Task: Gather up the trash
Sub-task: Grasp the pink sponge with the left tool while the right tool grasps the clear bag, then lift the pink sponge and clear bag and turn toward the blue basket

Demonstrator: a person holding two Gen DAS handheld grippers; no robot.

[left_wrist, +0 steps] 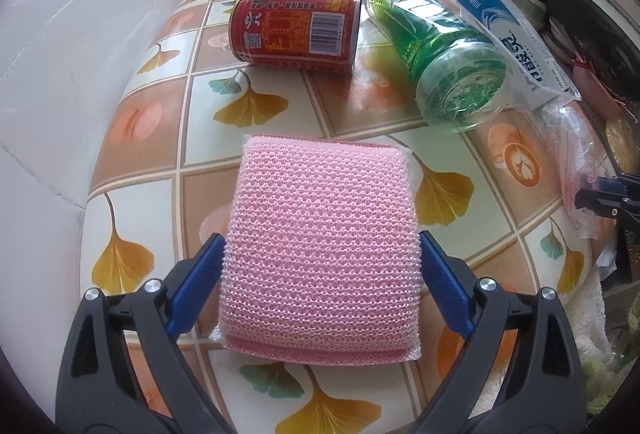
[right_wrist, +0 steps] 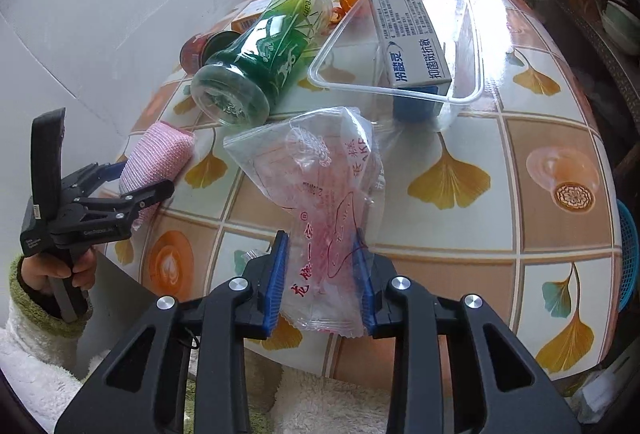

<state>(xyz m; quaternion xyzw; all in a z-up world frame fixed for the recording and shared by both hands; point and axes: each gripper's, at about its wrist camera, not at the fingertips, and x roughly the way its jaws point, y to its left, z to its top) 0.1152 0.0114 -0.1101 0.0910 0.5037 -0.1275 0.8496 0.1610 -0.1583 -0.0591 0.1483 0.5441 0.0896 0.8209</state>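
Pink sponge (left_wrist: 320, 246) fills the left hand-held gripper (left_wrist: 320, 254); the right (right_wrist: 322, 274) pinches a wrapper (right_wrist: 320, 202) (clear plastic).

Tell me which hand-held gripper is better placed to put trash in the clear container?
Right: the right hand-held gripper pinches the plastic wrapper, with the clear container just ahead. The left hand-held gripper holds a pink sponge.

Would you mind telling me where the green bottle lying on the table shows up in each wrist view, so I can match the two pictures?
Left wrist view: the green bottle lies upper right, base toward the camera, right of the red can.
Right wrist view: the green bottle lies upper left of centre, beside the clear container.
Shared landmark: the pink sponge, held in the left gripper.
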